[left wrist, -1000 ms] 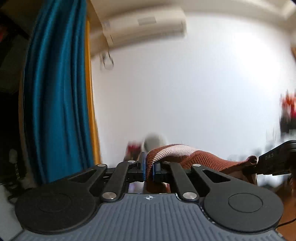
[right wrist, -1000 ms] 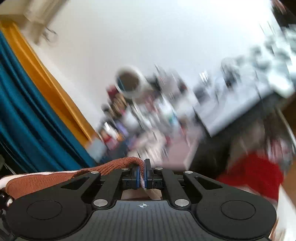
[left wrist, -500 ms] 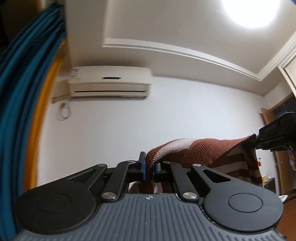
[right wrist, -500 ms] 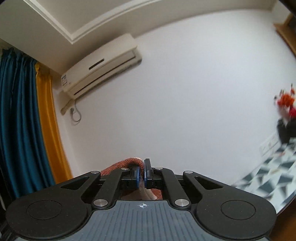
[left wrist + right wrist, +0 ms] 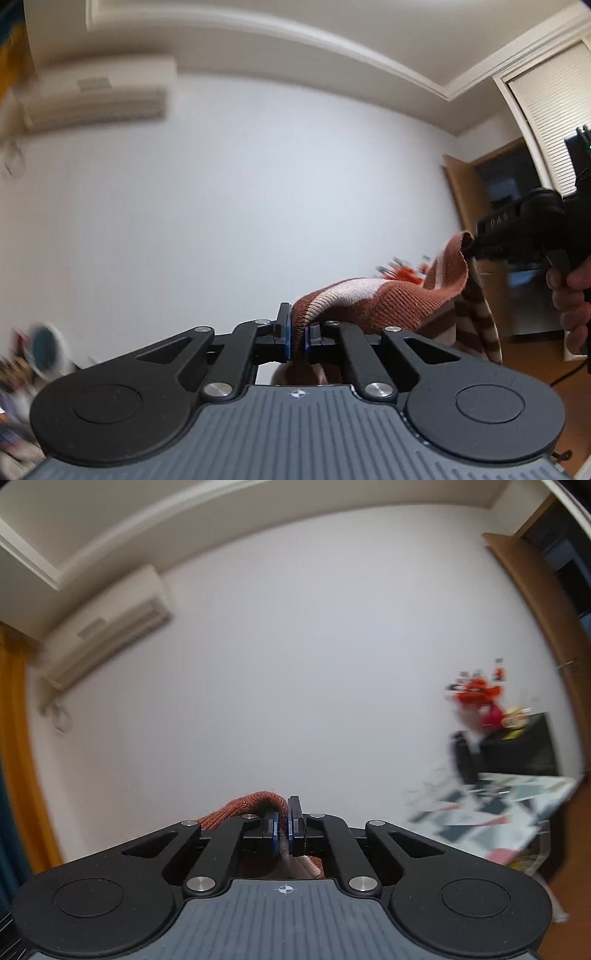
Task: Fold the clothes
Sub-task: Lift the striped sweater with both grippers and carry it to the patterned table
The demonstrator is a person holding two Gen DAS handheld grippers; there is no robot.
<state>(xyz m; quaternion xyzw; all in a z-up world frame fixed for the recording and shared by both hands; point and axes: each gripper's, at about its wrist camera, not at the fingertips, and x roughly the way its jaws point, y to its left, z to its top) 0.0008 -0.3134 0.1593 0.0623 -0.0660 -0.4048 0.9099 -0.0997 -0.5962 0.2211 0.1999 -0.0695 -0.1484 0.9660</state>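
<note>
A rust-brown knitted garment with pale stripes (image 5: 391, 310) hangs in the air between my two grippers. My left gripper (image 5: 296, 339) is shut on one edge of it. My right gripper (image 5: 283, 827) is shut on another edge (image 5: 243, 806); in the left wrist view it shows at the far right (image 5: 476, 245), pinching the cloth's corner, with the person's hand below it. The cloth sags between the two grips and its striped part hangs down at the right. Both cameras point up at a white wall.
An air conditioner (image 5: 96, 107) is mounted high on the wall at the left. A wooden door (image 5: 465, 206) stands at the right. A table with a patterned cloth (image 5: 491, 812) and red items (image 5: 480, 698) lies at the right of the right wrist view.
Both grippers have kept hold of the garment and tilted back down from the ceiling. The right gripper now sits higher and farther right in the left wrist view, and the cloth sags more.
</note>
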